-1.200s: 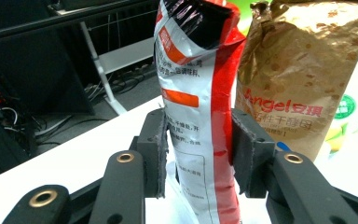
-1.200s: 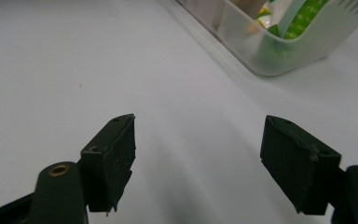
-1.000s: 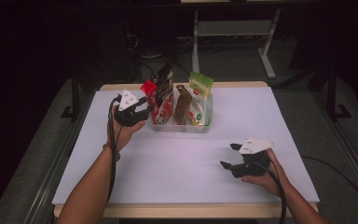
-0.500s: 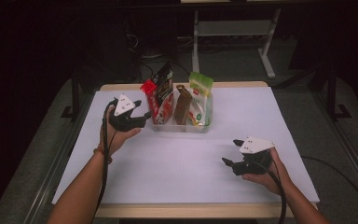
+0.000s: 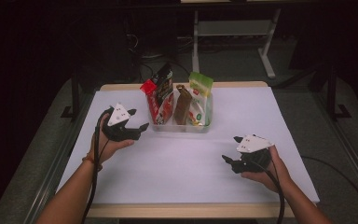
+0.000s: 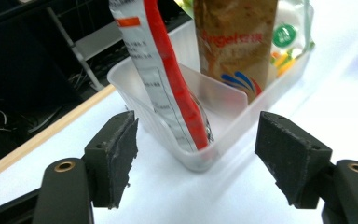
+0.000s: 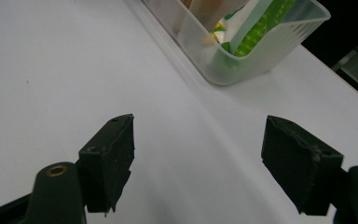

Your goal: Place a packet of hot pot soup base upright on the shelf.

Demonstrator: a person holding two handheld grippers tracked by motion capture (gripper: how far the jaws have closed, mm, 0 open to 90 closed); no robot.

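Toward the far edge of the desk (image 5: 135, 186), about midway along it, stands a clear plastic tub (image 6: 223, 140) holding upright snack packets: a red-and-white packet (image 6: 168, 88) at its left end, a brown packet (image 6: 235, 42) next to it, and a green-topped packet (image 5: 200, 86) at its right end. The red-and-white packet leans inside the tub's near corner as the left gripper view shows it. Just beside the tub's left end, the left gripper (image 5: 137, 128) points at that corner; its fingers (image 6: 119, 154) have just been opening and now stand wide apart, with nothing pressed between them and the tub a little beyond their tips. Well apart, near the desk's right front corner, the right gripper (image 5: 230, 150) hangs above bare white desk, fingers (image 7: 112, 161) spread wide and empty, the tub's green end ahead of it.
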